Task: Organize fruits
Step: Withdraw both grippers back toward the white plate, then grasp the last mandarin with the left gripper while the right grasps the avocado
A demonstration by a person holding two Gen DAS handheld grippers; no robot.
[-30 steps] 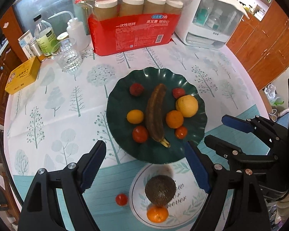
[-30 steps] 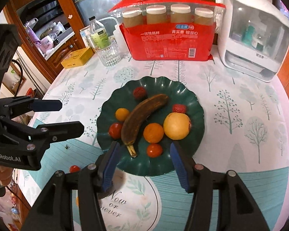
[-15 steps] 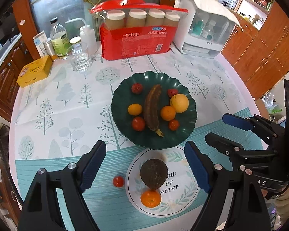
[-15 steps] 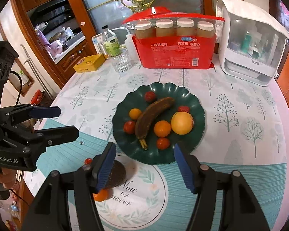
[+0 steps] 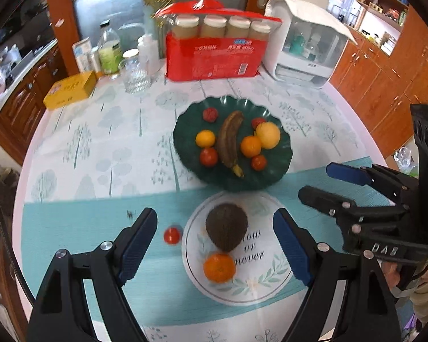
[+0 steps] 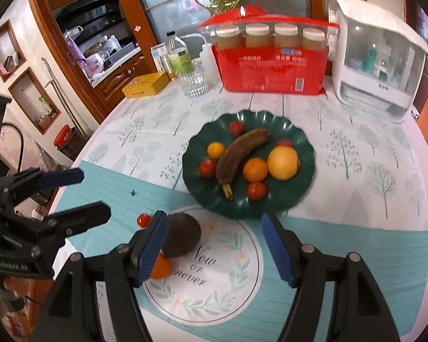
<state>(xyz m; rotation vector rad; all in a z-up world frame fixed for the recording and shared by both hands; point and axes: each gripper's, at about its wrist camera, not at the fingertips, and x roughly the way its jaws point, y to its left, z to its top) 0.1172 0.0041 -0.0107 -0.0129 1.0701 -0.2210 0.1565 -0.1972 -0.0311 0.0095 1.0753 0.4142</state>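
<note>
The green plate [image 5: 282,154] serves as the landmark on the round worktop [image 5: 105,142]. On it lie a dark brown banana [image 5: 228,141] down the middle, a small yellow-orange fruit [image 5: 205,138] and a red tomato [image 5: 208,156] on its left, a red berry-like fruit [image 5: 210,114] at the plate's far edge, and to the banana's right an orange [image 5: 250,146], a larger yellow fruit [image 5: 268,135] and another small tomato [image 5: 258,162].

Just nearer the camera than the plate, the cloth bears a printed white circle [image 5: 259,270]. On that circle, close to the plate's near rim, sits a dark brown avocado [image 5: 226,226], and a mandarin [image 5: 219,267] touches its near side. A loose cherry tomato [image 5: 171,235] lies on the teal band just left of the circle, near and to the left of the plate.

Beyond the plate stand a red pack of paper cups [image 5: 214,54], a white box-like appliance [image 5: 305,42] to its right, and a drinking glass [image 5: 134,75], bottles and a yellow box [image 5: 70,89] to its left.

The left tool [image 5: 215,245] hangs above the circle with its jaws wide apart and empty, the avocado and mandarin showing between its fingers below. The right tool [image 6: 215,246] is on the plate's near side, to the right of the left one; its jaws are opening and nothing is between them.
</note>
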